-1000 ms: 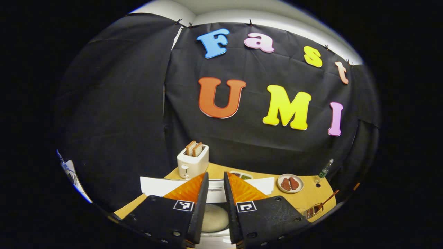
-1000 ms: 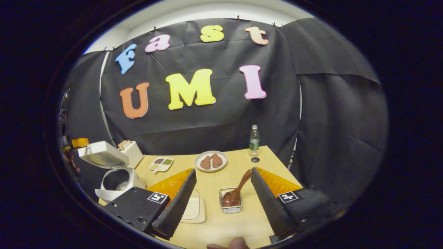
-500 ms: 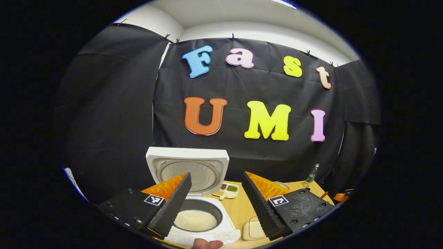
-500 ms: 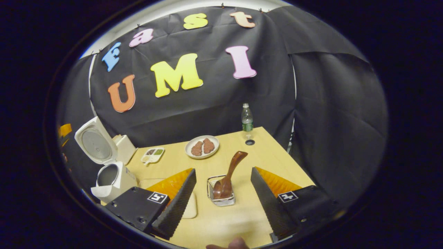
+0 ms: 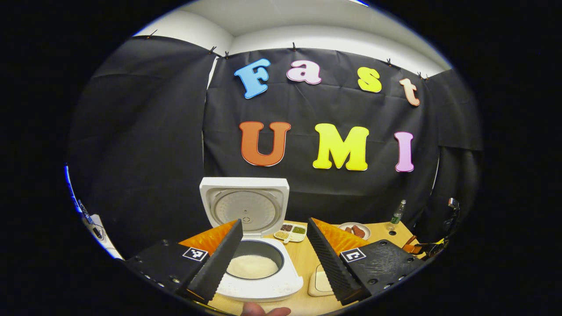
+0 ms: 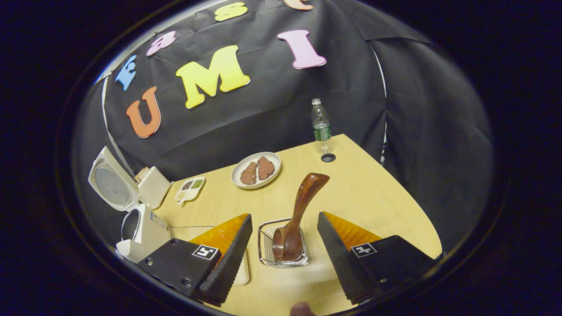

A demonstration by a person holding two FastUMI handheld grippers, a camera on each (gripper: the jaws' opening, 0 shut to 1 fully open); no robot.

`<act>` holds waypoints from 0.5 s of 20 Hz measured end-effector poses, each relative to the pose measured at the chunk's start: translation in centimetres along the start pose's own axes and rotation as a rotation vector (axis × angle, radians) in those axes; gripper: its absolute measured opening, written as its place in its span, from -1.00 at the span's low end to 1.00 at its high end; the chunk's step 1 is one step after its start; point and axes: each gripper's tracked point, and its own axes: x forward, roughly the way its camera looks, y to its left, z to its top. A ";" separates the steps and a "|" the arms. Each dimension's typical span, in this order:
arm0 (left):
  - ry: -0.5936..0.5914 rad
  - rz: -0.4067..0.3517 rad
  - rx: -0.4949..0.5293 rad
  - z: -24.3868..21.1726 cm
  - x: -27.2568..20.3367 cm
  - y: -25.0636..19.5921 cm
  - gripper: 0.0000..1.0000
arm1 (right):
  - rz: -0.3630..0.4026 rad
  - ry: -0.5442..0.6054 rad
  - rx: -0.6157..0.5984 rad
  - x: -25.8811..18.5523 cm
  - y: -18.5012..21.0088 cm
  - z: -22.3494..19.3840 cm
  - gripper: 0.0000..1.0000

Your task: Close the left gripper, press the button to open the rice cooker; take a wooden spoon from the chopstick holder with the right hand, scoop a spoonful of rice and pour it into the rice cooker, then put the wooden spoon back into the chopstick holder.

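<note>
Left gripper view: left gripper [image 5: 274, 252] hangs above the table edge with its fingers spread apart, pinching nothing. Rice cooker [image 5: 257, 267] sits right below and ahead, lid [image 5: 245, 206] standing upright, white rice visible in the pot. Button step looks done. Risk here: the open fingers sit close over the cooker rim, so a drift down could knock the pot or bump the lid shut.

Right gripper view: right gripper [image 6: 285, 254] has its fingers spread wide, empty, straddling the wire chopstick holder [image 6: 282, 260] without touching it. Wooden spoon [image 6: 297, 219] stands bowl-down in the holder, handle leaning up and away toward the right. Rice cooker sits well apart at the left. Risks: the handle is tilted and rounded, so closing low near the bowl could catch the wire rim and drag the light holder along; closing off-centre could let the spoon twist or slip out. Nearby plate [image 6: 256, 170] and bottle [image 6: 321, 125] look safely clear.
</note>
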 end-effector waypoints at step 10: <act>0.074 0.100 -0.029 -1.8 -2.4 1.1 0.88 | 0.084 0.058 0.095 6.0 -0.9 -0.7 0.29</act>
